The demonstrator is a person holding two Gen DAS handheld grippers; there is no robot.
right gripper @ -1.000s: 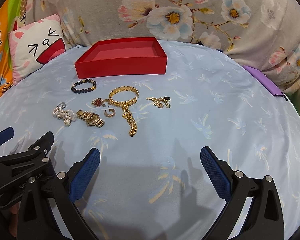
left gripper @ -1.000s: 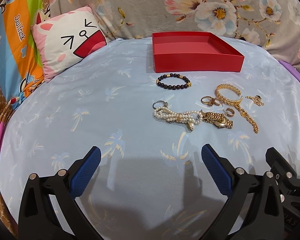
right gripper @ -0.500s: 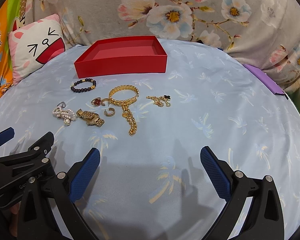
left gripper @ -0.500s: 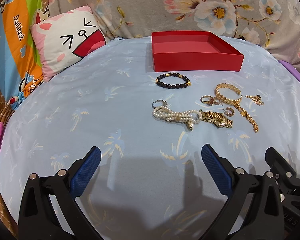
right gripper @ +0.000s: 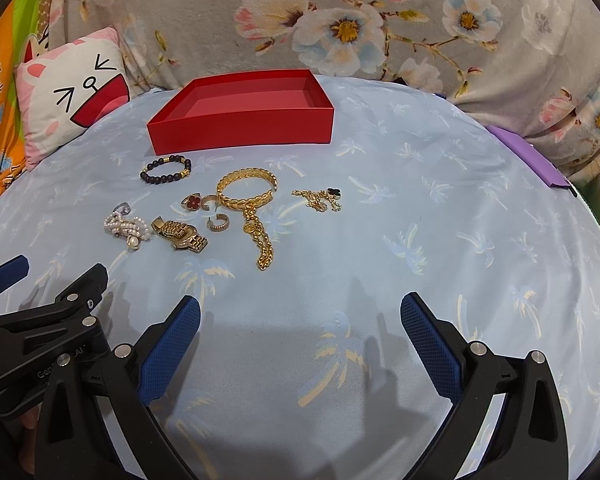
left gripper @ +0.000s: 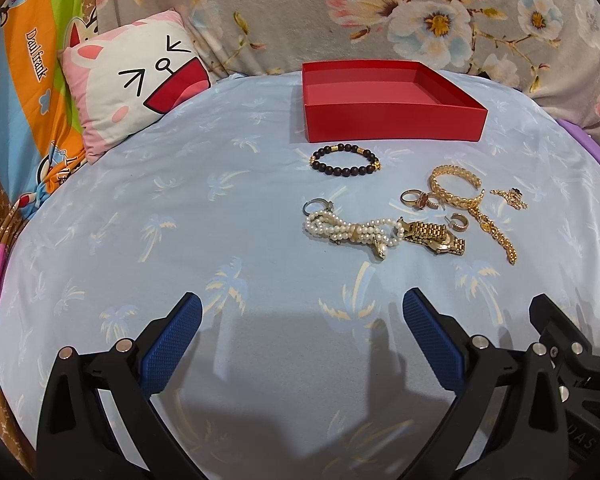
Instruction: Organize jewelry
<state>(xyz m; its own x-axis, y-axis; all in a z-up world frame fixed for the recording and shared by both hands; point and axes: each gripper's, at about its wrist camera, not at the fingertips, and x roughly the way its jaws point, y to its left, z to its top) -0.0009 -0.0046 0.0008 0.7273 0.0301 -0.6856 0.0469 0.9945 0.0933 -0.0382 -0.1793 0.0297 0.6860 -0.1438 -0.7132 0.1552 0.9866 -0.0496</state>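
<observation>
A pale blue bedsheet (left gripper: pixel 180 208) printed with palm trees is covering a soft, bulging bed surface, and everything is lying on it. Toward its far edge, an empty shallow red box (left gripper: pixel 392 120) is sitting with its open side up, and a cartoon cat pillow (left gripper: pixel 132 92) is leaning at the far left corner. Between the box and the near edge, the jewelry is lying loose in a cluster. A gold bangle (right gripper: pixel 246 188) with a gold chain (right gripper: pixel 260 240) trailing from it toward the near edge is looking stiff at the ring and limp along the links. A pearl strand (left gripper: pixel 352 232) is lying knotted and touching a gold watch (left gripper: pixel 436 236); both are likely slippery and best pinched across a narrow band section. A dark bead bracelet (left gripper: pixel 346 160) is resting just in front of the box. A fine chain with a black clover charm (right gripper: pixel 320 200) is lying apart to the right, probably light and prone to tangling. Small rings (left gripper: pixel 416 199) and a hoop earring (left gripper: pixel 459 222) are sitting between the bangle and the watch, looking hardest to grip. The left gripper (left gripper: pixel 300 340) and the right gripper (right gripper: pixel 300 340) are both hovering near the near edge, fingers spread wide and carrying nothing.
</observation>
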